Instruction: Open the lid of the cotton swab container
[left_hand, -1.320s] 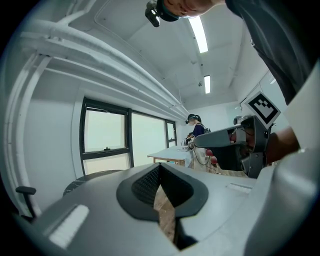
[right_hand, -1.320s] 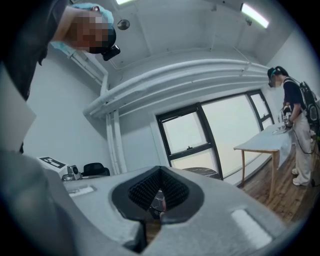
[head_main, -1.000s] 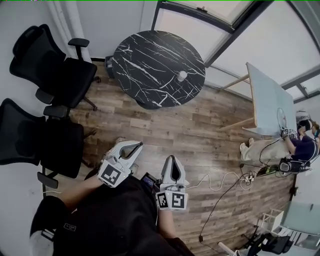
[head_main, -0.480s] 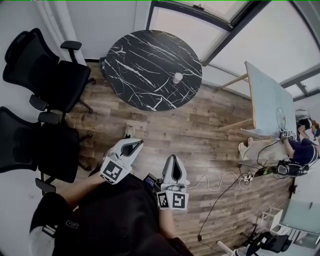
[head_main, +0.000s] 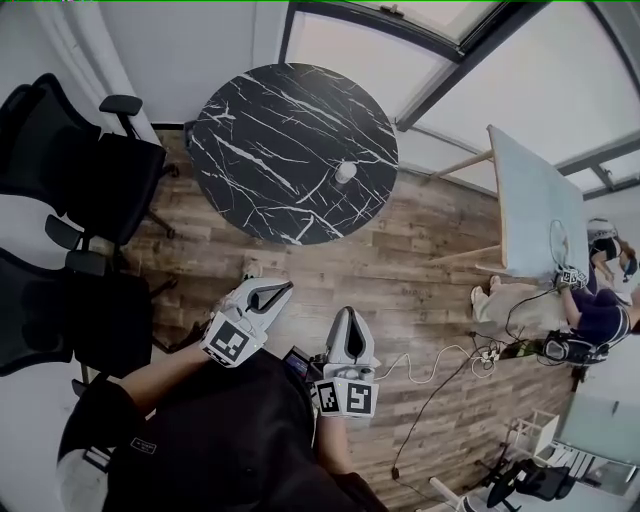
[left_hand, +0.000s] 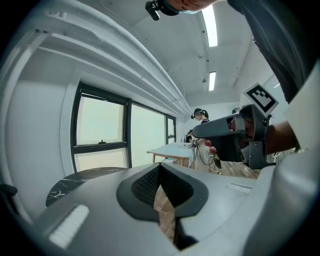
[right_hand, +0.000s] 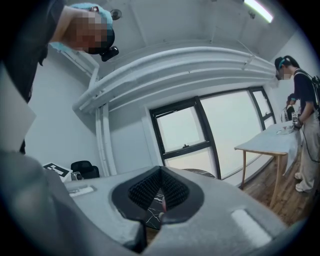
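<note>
Head view: cotton swab container upright on round marble table

The container sits upper centre of frame, toward the table's right edge. Lower centre, well apart from it, the left gripper and right gripper point its way, jaws pressed together, holding nothing. Approaching well probably means opening both jaws early: one steadies the body, one lifts the lid.
</note>
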